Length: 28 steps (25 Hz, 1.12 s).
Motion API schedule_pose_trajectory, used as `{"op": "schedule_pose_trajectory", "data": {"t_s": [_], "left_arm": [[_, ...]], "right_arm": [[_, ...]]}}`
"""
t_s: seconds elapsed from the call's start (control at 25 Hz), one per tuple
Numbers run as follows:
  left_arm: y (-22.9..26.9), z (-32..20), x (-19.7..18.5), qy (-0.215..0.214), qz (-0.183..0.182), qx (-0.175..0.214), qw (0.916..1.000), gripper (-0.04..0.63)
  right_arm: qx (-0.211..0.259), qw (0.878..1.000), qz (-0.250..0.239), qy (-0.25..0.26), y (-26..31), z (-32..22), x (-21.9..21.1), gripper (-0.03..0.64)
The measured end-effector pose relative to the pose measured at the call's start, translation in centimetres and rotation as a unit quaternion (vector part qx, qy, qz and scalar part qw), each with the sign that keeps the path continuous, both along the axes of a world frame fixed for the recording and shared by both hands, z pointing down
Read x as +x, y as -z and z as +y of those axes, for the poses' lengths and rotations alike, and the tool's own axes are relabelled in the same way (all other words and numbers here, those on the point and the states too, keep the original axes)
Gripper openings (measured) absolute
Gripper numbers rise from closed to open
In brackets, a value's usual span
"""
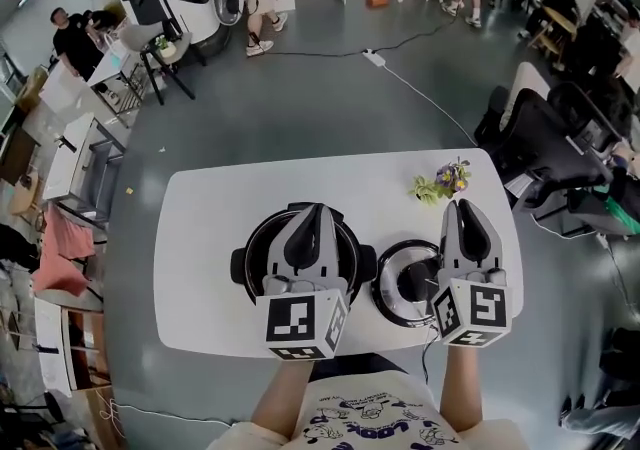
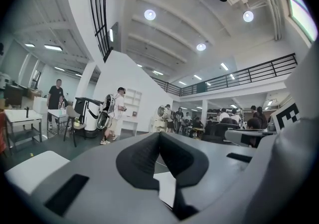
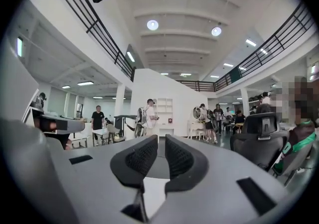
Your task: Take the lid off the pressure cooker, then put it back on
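The black pressure cooker stands without its lid on the white table, mostly hidden beneath my left gripper. To its right on the table lies the lid, shiny-rimmed with a black knob, partly under my right gripper. Both grippers are held above the table and hold nothing. In the left gripper view the left gripper points level into the room with its pads pressed together. In the right gripper view the right gripper also points level, a narrow gap showing between its pads.
A small bunch of flowers lies at the table's far right. Black office chairs stand right of the table, and a cable runs across the grey floor beyond. People stand far off in the hall.
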State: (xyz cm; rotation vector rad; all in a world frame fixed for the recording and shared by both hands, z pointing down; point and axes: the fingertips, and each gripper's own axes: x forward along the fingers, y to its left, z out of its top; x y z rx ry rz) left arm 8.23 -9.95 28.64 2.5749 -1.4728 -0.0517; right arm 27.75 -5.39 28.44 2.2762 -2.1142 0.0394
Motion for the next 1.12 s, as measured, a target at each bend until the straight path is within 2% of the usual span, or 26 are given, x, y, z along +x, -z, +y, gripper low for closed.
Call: {"op": "schedule_pose_trajectory", "data": {"t_s": [0.28, 1.12], "left_arm": [[2.7, 1.0, -0.6, 0.006, 0.006, 0.028, 0.9996, 0.014], [4.2, 2.6, -0.9, 0.003, 0.008, 0.041, 0.9991, 0.014]], "right_arm": [[0.019, 1.000, -0.006, -0.001, 2.8, 1.2, -0.7, 0.035], [0.022, 1.000, -0.009, 0.001, 4.0, 2.9, -1.3, 0.032]]}}
